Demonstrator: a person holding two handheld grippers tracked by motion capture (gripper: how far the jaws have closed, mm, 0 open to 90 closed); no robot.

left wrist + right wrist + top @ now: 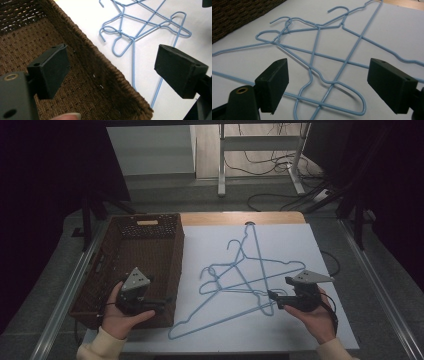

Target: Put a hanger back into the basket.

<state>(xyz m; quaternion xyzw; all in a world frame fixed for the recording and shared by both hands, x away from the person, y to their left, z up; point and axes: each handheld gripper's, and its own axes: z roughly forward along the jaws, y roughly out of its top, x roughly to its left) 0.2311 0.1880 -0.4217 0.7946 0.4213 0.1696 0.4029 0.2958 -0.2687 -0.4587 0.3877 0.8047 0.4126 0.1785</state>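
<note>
High view: blue wire hangers waiting beside a wicker basket.
Left gripper (167,303) hovers over the basket (172,265), jaws wide and empty; the tangled hangers (245,280) lie on the white board (310,330); right gripper (272,296), also wide and empty, nears them. Likely step: reaching; next, close on one wire.
</note>
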